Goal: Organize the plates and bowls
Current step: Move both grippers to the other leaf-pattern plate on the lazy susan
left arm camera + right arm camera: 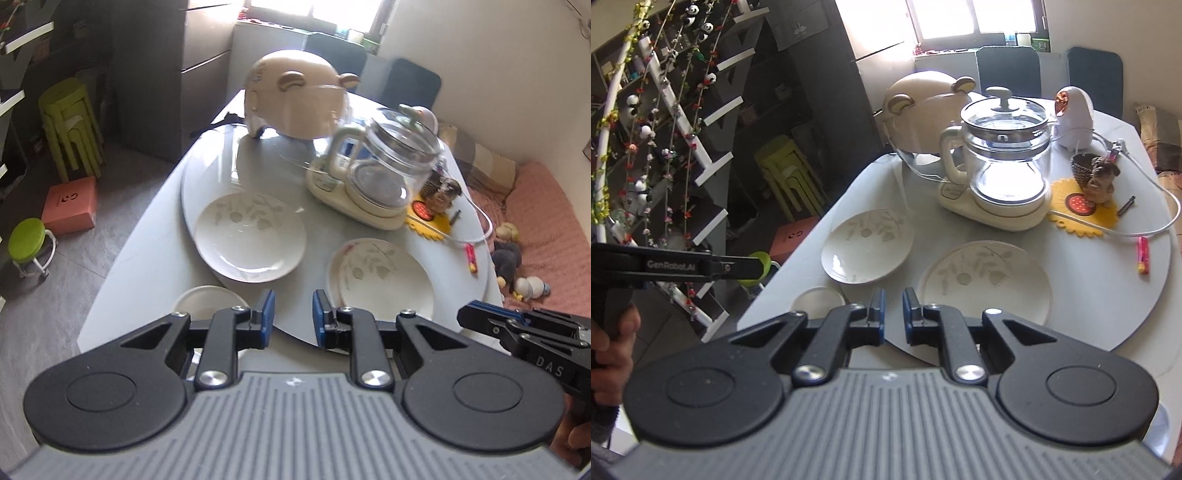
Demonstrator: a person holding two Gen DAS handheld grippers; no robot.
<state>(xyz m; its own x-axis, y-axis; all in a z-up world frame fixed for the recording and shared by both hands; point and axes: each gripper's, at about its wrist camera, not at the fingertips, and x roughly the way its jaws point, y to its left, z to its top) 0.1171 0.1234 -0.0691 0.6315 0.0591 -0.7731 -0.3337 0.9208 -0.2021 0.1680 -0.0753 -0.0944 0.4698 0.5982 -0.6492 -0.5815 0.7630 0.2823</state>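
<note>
- A grey counter [147,266] is seen from above through two wrist cameras, with a round glass turntable [221,147] laid on it.
- The left tool [293,317] is held above the counter's near edge; a narrow gap is left between its blue-padded fingers, and nothing is gripped.
- The right tool [893,314] is held alongside it over the same edge; its jaws are drawn nearly together, and nothing is held between them.
- In the left view the right tool is seen at the lower right edge; in the right view the left tool is seen at the left edge, gripped by a hand [609,354].
- A white plate with a leaf pattern [250,236] is set on the turntable, ahead and slightly left of the left tool.
- A second leaf-patterned plate [380,278] is placed to its right, apart from it and nearer the tools.
- A small white bowl [205,301] is placed on the counter just off the turntable, beside the left tool's left finger and partly hidden by it.
- Behind the plates a glass kettle [391,162] is stood on a cream base.
- A cream animal-shaped cover [291,99] is seen behind the kettle.
- A yellow sunflower-shaped coaster [1082,212] is laid to the kettle's right.
</note>
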